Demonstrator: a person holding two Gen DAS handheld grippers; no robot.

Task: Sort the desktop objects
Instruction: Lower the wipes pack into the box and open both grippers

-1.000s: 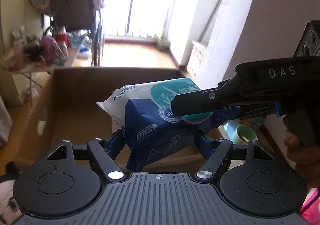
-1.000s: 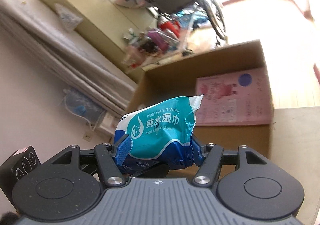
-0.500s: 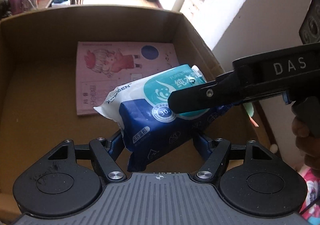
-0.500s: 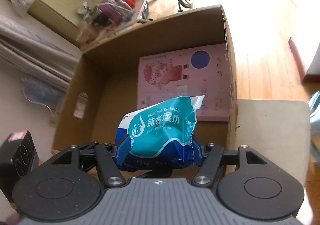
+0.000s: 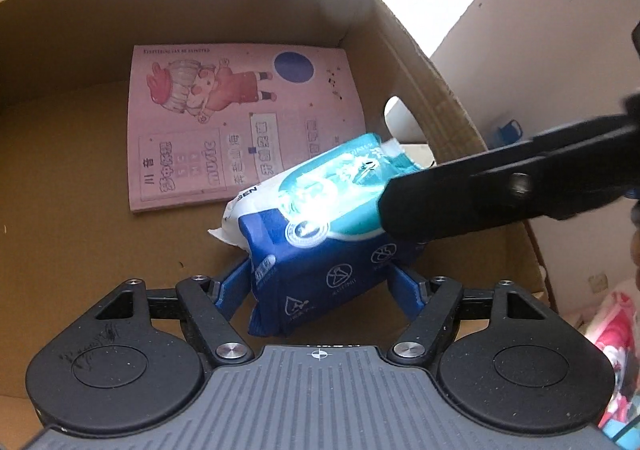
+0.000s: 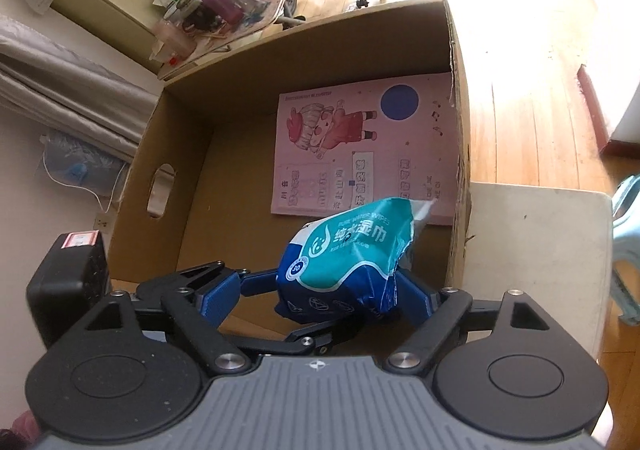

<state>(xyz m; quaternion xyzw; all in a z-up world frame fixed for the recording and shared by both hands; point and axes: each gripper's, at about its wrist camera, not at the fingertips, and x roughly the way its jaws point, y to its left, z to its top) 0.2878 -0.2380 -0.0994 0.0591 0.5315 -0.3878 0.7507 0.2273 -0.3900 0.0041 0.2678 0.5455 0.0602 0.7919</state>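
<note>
Left wrist view: the left tongs (image 5: pixel 320 286) pinch the wet wipes pack (image 5: pixel 320 234) over the cardboard box (image 5: pixel 408 49), pink booklet (image 5: pixel 240 121) at 11 o'clock. Right wrist view: the right tongs (image 6: pixel 316 298) are opening (left pad clear), pack (image 6: pixel 348 262) between them.

Below your left gripper (image 5: pixel 320 286) the cardboard box (image 5: pixel 404 33) stands open-topped, its bare brown floor free to the claw's left and near side. The pink music book (image 5: pixel 240 125) lies flat ahead against the far wall and takes up floor only. The pack of wet wipes (image 5: pixel 320 250) fills the gap between your pads. Your right gripper (image 6: pixel 320 298), jaws opening with the pack between them, reaches across from the right and bars that side. Right of it the box wall, with its handle hole (image 5: pixel 400 125), closes you in.
</note>
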